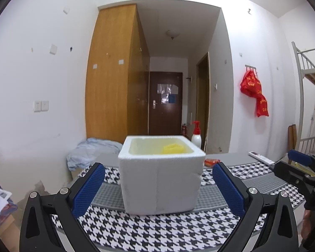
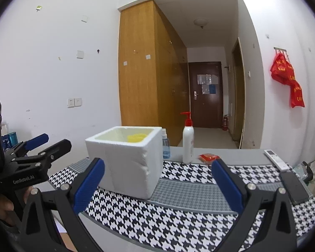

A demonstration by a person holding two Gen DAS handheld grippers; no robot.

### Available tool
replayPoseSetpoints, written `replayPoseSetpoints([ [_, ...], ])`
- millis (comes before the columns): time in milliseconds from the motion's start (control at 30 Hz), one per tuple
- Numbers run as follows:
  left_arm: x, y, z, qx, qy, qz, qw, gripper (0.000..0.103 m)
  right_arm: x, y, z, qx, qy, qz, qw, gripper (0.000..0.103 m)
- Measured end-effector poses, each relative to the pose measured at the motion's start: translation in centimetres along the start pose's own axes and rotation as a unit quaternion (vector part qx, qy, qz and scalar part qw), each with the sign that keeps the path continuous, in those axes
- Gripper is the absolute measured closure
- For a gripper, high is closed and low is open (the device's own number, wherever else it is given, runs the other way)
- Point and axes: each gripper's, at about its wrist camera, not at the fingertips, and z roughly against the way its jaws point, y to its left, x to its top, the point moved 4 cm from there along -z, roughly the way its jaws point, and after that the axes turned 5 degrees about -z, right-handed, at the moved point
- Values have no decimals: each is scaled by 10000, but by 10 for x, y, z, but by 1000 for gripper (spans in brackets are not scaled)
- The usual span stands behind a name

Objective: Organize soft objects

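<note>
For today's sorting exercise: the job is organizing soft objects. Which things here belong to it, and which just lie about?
Belongs to the job:
white foam box
yellow soft item inside it

Lying about:
pump bottle
small spray bottle
red packet
remote control

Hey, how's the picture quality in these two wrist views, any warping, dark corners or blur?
Left wrist view: strong fisheye bending, black corners, foam box sharp, even soft indoor light. Right wrist view: same curved walls and dark rim, houndstooth cloth crisp, far door slightly soft, no harsh glare.

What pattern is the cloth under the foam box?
Black-and-white houndstooth cloth, with finer grey bands; clearest in the right wrist view.
</note>
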Motion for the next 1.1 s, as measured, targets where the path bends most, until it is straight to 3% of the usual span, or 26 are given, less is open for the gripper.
replayPoseSetpoints([
  [300,-21,0,0,31,209,-27,9998,1,-22,-7,-1,-146,38,-5,9999,0],
  [1100,-21,-2,3,-60,227,-41,9997,1,-24,-8,-3,-116,137,-29,9998,0],
])
